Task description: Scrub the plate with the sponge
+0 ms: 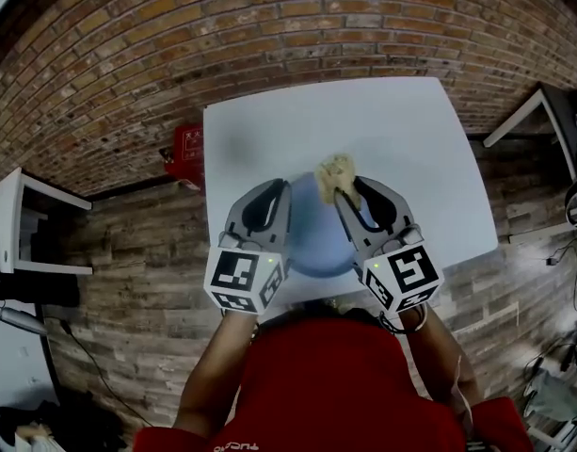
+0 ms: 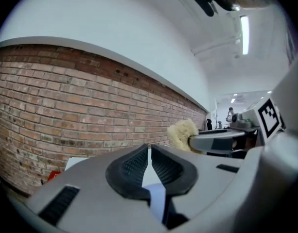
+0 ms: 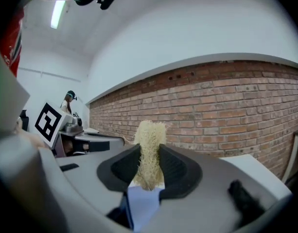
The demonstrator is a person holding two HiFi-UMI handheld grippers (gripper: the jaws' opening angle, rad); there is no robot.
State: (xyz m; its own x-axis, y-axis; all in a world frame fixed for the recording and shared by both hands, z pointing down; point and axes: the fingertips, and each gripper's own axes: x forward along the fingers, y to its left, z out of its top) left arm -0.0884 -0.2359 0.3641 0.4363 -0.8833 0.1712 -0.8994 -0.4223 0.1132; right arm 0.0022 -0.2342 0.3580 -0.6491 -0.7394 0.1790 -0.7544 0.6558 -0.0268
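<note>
While near plate (image 1: 316, 243), sponge (image 3: 149, 137) in claw (image 3: 149, 165)

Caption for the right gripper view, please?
Right gripper clamps a pale yellow fibrous sponge upright between its jaws, facing a red brick wall.

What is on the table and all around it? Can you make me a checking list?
Surface: white table, plain top.
Job's things: blue plate below the grippers, partly hidden; yellowish sponge pinched in the right gripper.
Clutter: nothing seen.
Grippers: left gripper shut, nothing in it; right gripper shut on the sponge.
Cables: dark cable on the floor at the left.
Surroundings: brick wall, wooden floor, red box by the wall.
</note>
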